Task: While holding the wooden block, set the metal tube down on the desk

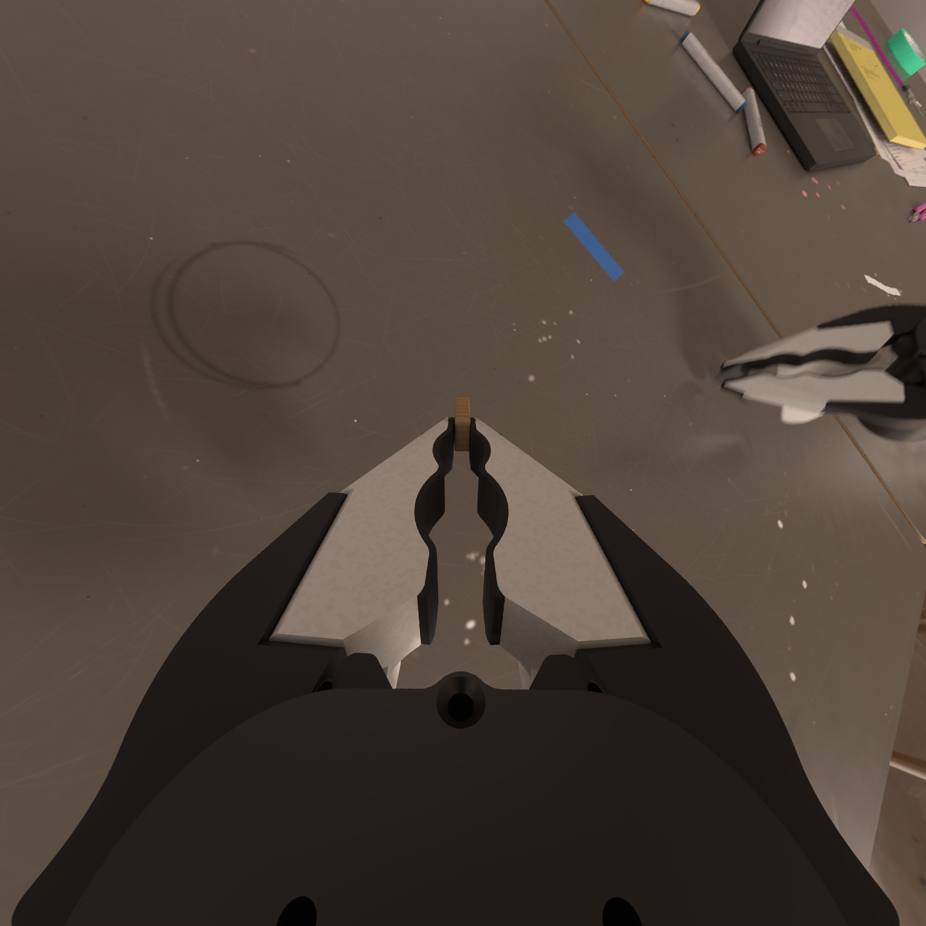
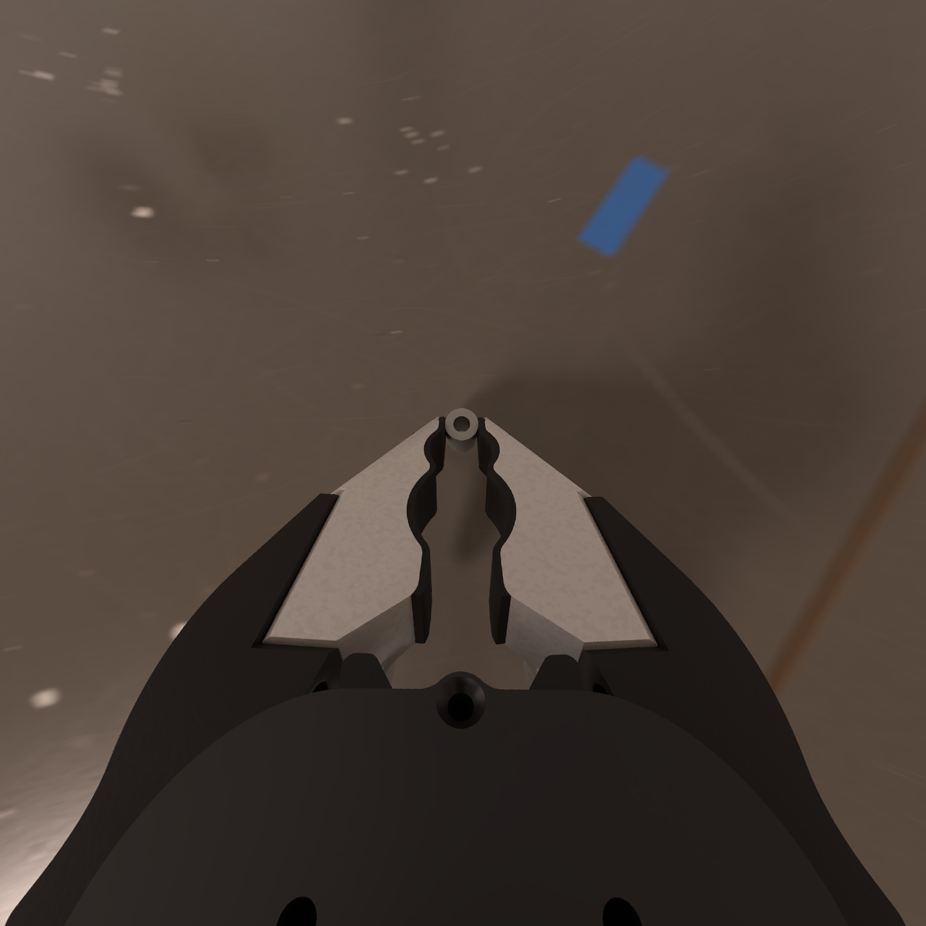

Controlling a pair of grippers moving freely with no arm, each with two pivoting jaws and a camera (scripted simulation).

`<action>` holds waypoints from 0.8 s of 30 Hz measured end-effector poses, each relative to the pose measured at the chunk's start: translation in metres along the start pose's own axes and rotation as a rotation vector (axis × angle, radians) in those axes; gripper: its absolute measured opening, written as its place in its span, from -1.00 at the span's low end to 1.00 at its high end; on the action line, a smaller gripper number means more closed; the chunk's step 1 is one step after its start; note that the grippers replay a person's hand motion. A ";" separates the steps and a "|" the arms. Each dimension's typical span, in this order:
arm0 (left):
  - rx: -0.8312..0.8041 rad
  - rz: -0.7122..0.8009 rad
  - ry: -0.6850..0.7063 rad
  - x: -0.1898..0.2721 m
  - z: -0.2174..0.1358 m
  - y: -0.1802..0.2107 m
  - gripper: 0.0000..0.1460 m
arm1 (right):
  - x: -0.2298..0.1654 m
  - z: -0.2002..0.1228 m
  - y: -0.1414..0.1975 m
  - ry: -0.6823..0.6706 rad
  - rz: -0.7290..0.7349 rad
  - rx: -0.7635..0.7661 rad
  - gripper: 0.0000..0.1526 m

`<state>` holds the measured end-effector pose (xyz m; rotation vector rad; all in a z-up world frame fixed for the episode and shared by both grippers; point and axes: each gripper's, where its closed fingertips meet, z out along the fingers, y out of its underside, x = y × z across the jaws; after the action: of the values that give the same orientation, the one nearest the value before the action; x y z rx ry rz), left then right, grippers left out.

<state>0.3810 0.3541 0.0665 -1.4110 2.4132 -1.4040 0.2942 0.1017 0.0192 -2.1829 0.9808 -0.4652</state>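
My left gripper (image 1: pixel 462 426) is shut on a thin tan wooden block (image 1: pixel 462 411), pinched edge-on between the fingertips above the brown desk (image 1: pixel 300 150). My right gripper (image 2: pixel 462 426) is shut on a small grey metal tube (image 2: pixel 461 425); I see its hollow end ring at the fingertips, held close over the desk (image 2: pixel 250 300). The right gripper also shows in the left wrist view (image 1: pixel 724 376) at the right edge, low over the desk, pointing left; the tube is not visible there.
A blue tape strip (image 1: pixel 593 246) lies on the desk between the grippers, also in the right wrist view (image 2: pixel 624 213). A faint ring mark (image 1: pixel 250 313) is at left. A laptop (image 1: pixel 796 85), white markers (image 1: pixel 711 70), a yellow book (image 1: pixel 877 85) and green tape roll (image 1: pixel 907 50) sit far right.
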 end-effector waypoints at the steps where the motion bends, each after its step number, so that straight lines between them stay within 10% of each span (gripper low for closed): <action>1: -0.003 -0.001 -0.001 -0.002 0.000 0.001 -0.94 | 0.017 -0.004 -0.003 0.066 -0.034 0.009 -0.85; 6: -0.019 -0.044 0.023 -0.009 0.002 0.004 -0.94 | 0.140 -0.028 0.006 0.339 -0.071 -0.045 -0.84; 10: -0.030 -0.033 0.012 -0.012 0.003 0.004 -0.94 | 0.202 -0.033 0.009 0.245 0.180 0.096 -0.84; 24: -0.054 0.012 0.008 -0.007 0.008 0.007 -0.94 | 0.255 -0.007 0.031 0.349 0.182 0.001 -0.84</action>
<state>0.3836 0.3552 0.0536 -1.4020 2.4789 -1.3543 0.4405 -0.1095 0.0126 -2.0254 1.3509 -0.7756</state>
